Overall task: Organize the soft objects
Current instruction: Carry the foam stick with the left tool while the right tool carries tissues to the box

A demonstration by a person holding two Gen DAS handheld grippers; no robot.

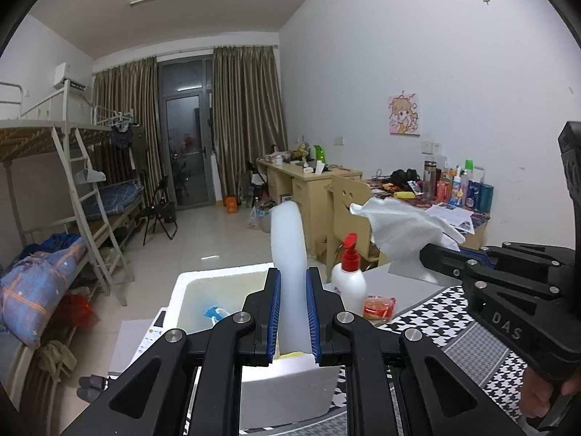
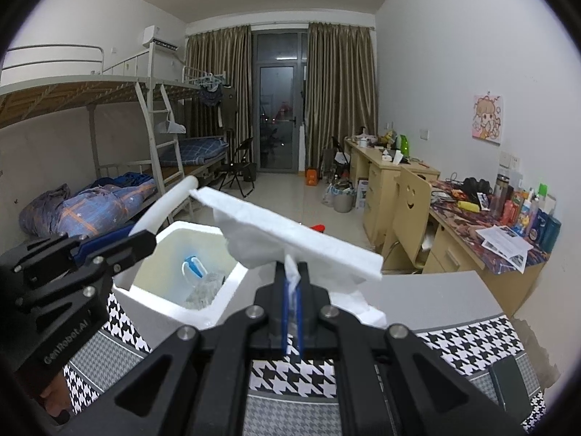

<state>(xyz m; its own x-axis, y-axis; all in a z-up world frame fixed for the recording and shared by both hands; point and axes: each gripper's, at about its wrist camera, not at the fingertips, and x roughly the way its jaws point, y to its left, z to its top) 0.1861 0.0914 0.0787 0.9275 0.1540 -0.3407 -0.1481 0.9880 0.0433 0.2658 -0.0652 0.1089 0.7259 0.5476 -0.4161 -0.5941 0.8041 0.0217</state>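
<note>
So you've got both hands full right now. Your left tongs are squeezed onto a white foam strip, holding it near its bottom end so it stands up tall, probably so it doesn't flop into the bottle next to it. It's hovering right over the white foam box, which sits on the checkered cloth on the table.

Your right tongs are pinched all the way closed on a thin corner of the white tissue. There's a flat slab of foam riding with the tissue up above the tongs, and I honestly can't tell if the tissue is wrapped around it or just stuck under it. Pinching the flimsy bit makes sense if you want the rest to dangle free and drop cleanly.

Box is open with some blue and white stuff already sitting in the bottom, so I'd guess it's where the soft things end up. Both pieces are up in the air near the box mouth, neither one in yet. Watch that slab, it looks loose.
</note>
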